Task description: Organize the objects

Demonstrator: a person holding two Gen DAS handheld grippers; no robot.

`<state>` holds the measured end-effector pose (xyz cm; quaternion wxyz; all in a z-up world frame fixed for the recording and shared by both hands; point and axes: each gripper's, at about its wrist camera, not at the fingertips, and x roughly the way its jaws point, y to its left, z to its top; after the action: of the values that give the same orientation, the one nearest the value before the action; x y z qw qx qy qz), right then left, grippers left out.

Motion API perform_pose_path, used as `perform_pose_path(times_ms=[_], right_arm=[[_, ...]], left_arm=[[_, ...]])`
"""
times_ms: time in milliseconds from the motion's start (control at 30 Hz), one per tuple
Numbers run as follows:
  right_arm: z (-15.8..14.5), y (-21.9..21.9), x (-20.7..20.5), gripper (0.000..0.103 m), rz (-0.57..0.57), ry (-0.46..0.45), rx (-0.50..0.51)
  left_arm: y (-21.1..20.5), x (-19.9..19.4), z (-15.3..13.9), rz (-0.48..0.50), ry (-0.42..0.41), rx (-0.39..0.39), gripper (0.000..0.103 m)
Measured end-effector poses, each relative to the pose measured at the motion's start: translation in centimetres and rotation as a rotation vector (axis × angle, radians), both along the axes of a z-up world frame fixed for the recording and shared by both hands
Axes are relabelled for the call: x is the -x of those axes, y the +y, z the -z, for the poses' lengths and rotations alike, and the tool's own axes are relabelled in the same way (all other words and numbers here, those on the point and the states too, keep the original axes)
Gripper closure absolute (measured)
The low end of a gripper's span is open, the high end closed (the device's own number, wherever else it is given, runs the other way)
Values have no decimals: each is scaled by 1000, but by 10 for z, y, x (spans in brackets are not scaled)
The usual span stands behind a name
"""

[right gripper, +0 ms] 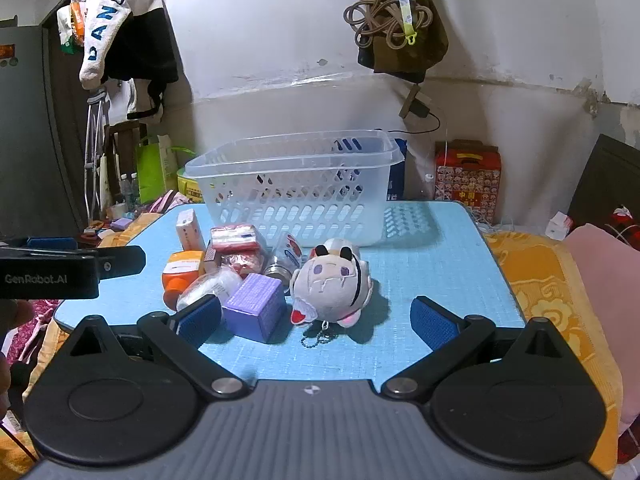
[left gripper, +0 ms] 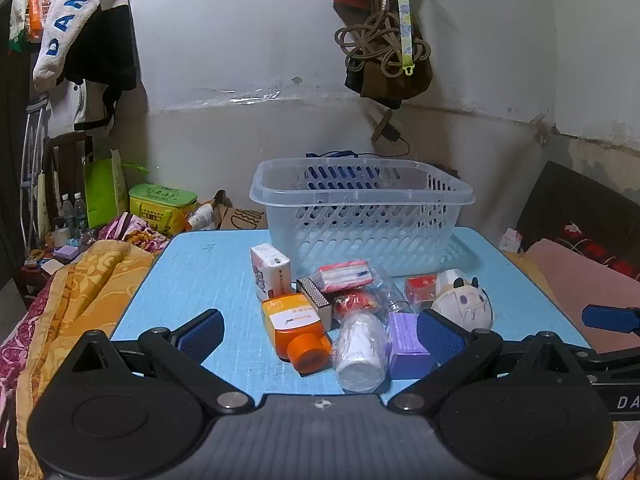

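A clear plastic basket (left gripper: pixel 362 216) (right gripper: pixel 292 196) stands empty at the back of the blue table (left gripper: pixel 208 280) (right gripper: pixel 432 264). In front of it lies a pile: an orange bottle (left gripper: pixel 294 330) (right gripper: pixel 178 272), a clear white bottle (left gripper: pixel 360 350) (right gripper: pixel 212 286), a purple box (left gripper: pixel 406 340) (right gripper: pixel 256 306), a grey plush toy (left gripper: pixel 464 302) (right gripper: pixel 334 284), a white tissue pack (left gripper: pixel 270 270), a red-and-white packet (left gripper: pixel 346 276) (right gripper: pixel 236 238). My left gripper (left gripper: pixel 320 334) is open and empty, just before the bottles. My right gripper (right gripper: pixel 316 320) is open and empty, around the plush and purple box.
An orange patterned blanket (left gripper: pixel 80 280) (right gripper: pixel 560 292) lies on both sides of the table. A green bag (left gripper: pixel 104 192) and a green tin (left gripper: pixel 162 204) stand at the back left. A red patterned box (right gripper: pixel 466 178) stands at the back right. Clothes and bags hang on the wall.
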<state>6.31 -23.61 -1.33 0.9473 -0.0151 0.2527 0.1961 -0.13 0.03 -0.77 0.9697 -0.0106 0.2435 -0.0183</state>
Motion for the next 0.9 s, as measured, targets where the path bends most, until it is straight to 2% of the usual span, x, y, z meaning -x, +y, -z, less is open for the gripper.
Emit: perform_pose_path(times_ms=[467, 700, 900], right_arm=[[4, -1, -1, 0, 34, -3, 16], [4, 0, 3, 0, 48, -66, 32], [3, -2, 1, 0, 52, -53, 30]], left_arm=[[-1, 0, 4, -3, 16, 3, 0], [-1, -2, 6, -4, 32, 12, 0], [0, -1, 6, -5, 35, 16, 0]])
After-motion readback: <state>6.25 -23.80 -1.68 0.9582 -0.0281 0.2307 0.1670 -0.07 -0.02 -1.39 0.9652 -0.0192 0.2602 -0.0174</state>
